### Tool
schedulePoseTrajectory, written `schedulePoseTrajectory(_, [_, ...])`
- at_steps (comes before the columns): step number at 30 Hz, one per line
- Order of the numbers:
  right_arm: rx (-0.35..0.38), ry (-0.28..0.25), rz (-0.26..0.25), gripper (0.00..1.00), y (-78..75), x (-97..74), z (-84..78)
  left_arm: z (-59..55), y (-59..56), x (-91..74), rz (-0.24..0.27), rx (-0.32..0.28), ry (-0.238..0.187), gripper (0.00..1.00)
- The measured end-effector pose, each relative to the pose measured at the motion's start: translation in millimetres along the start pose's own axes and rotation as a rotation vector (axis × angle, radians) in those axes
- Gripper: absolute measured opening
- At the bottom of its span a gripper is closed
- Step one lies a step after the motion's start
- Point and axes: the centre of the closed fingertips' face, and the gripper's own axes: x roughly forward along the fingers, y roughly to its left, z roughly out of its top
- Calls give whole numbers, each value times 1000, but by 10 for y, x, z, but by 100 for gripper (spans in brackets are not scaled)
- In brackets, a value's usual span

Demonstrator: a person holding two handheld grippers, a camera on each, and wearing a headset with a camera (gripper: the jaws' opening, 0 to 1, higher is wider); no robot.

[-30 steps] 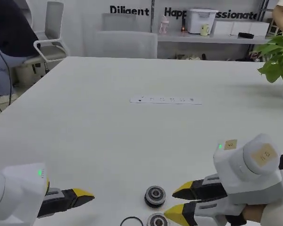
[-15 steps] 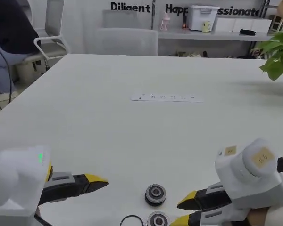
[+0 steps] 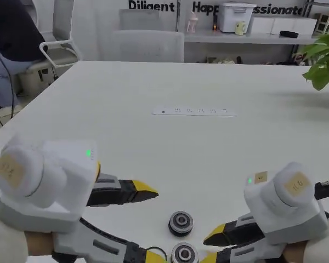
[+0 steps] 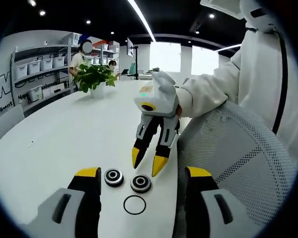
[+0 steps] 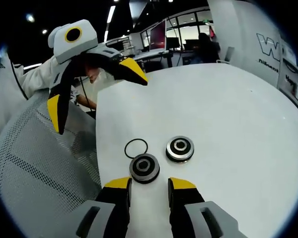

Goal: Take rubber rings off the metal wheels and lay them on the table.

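- Ring (image 4: 134, 205) (image 5: 136, 148): a thin black loop that lies flat and loose on the white worktop (image 3: 153, 148), close to its near edge and touching neither wheel.
- Near wheel (image 3: 183, 255) (image 4: 140, 183) (image 5: 144, 167): lies flat just beside the ring, along the same near edge. It is a metal disc with a dark band round it and a dark hub.
- Far wheel (image 3: 180, 223) (image 4: 113, 177) (image 5: 180, 148): lies flat just beside the near wheel, a little further in from the edge, and looks the same. The two wheels are apart.
- Left gripper (image 3: 153, 224) (image 4: 143, 172) (image 5: 97, 96): its yellow-tipped jaws are spread wide and hold nothing. In the left gripper view the ring and the near wheel show between them. In the head view one jaw reaches in over the near edge by the ring and the other sits further in. Whether a jaw touches the ring cannot be told.
- Right gripper (image 3: 207, 249) (image 4: 146, 164) (image 5: 150, 184): its jaws stand apart with a narrower gap and hold nothing. The tips point at the near wheel, which lies just ahead of them.
- Both grippers come in from opposite sides, with the wheels and the ring between them.
- Power strip (image 3: 192, 112): set in the worktop's middle, well apart from the wheels.
- Plant (image 3: 323, 60): stands at the worktop's right edge.
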Motion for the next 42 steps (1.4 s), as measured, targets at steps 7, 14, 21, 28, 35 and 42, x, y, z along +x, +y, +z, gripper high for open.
schedulePoseTrajectory(7, [-7,15,7,27,22,33,-37,92,74,251,35,13,-40,55])
schedulePoseTrajectory(14, [-16,36,16,26,53,69,-76,-291,22,421,28,36,25,39])
schedulePoseTrajectory(21, [-36,55,23,26,88,112,-106,-422,84,495,37,9,46,27])
schedulePoseTrajectory(28, [-51,42,6,24,61,117,-77,-577,89,599,34,42,104,17])
schedulePoseTrajectory(35, [-52,41,5,23,66,139,-80,-596,56,644,19,31,93,9])
schedulePoseTrajectory(42, [-60,42,3,21,61,152,-76,-606,47,639,18,24,77,8])
